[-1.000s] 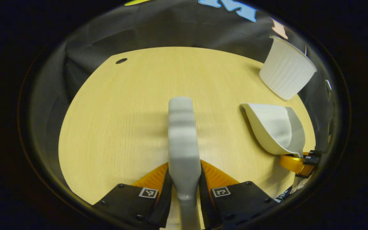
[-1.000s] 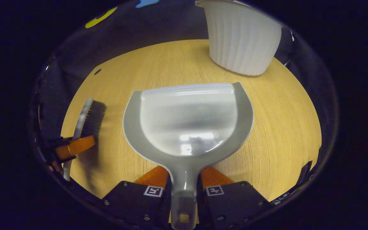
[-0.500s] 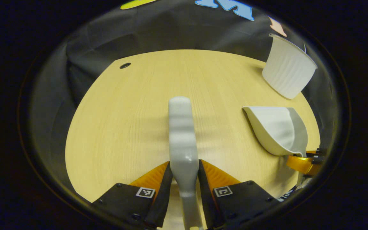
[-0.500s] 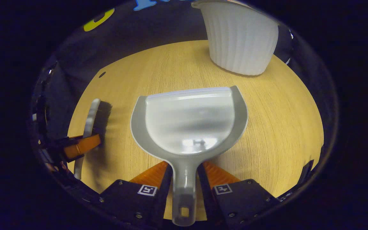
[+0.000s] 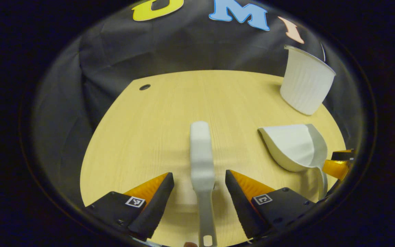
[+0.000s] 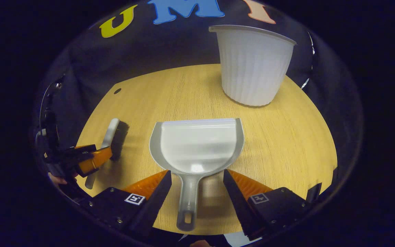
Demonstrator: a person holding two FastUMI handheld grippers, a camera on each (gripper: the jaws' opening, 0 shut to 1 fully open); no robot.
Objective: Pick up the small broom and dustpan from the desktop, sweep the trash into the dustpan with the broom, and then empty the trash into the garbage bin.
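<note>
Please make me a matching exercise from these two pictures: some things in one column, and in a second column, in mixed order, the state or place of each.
Things:
1. broom
2. dustpan
3. garbage bin
4. left claw

States or places:
a. stands upright at the far side of the desktop
b. open, fingers apart from the handle
c. lies flat, its handle between the right claw's open fingers
d. lies with its dark bristles to one side

Pairs: 1-d, 2-c, 3-a, 4-b

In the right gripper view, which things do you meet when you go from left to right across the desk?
Other hand-held gripper → broom → dustpan → bin.
</note>
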